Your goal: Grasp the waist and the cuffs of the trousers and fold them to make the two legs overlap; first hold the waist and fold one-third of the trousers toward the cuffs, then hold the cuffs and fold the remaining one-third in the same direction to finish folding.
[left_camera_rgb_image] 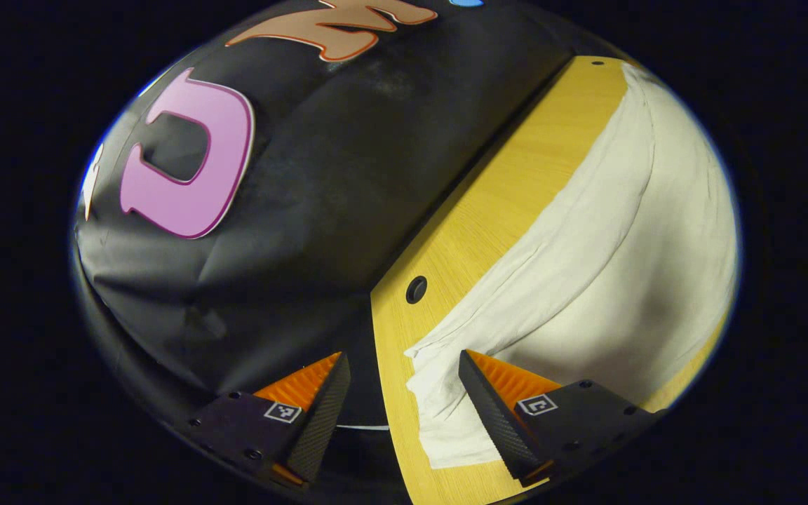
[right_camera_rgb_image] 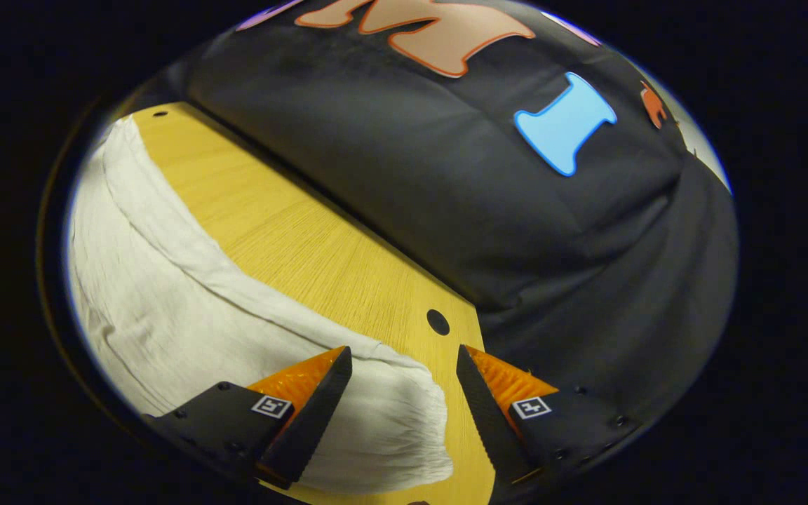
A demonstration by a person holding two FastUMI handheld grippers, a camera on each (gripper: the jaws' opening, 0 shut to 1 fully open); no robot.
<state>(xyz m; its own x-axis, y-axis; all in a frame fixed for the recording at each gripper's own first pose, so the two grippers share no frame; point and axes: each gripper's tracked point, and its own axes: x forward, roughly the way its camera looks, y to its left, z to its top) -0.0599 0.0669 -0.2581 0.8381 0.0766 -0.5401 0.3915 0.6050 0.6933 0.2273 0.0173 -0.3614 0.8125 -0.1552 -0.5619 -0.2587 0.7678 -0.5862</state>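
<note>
Both cameras are hovering close above the yellow wooden tabletop (left_camera_rgb_image: pixel 488 210), tilting downward toward opposite ends of the white crumpled cloth trousers (left_camera_rgb_image: pixel 628 266), sharing that tabletop (right_camera_rgb_image: pixel 292 238) and trousers (right_camera_rgb_image: pixel 158 308).

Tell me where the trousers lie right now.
The trousers lie spread on the wooden table, one end between the open left gripper fingers, the other between the open right gripper fingers.

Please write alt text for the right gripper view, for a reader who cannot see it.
The right gripper, open, hovers over one end of cream-white trousers lying on a yellow wooden table. A small round hole sits in the tabletop near the fingertips, and the black cloth wall rises behind the table.
</note>
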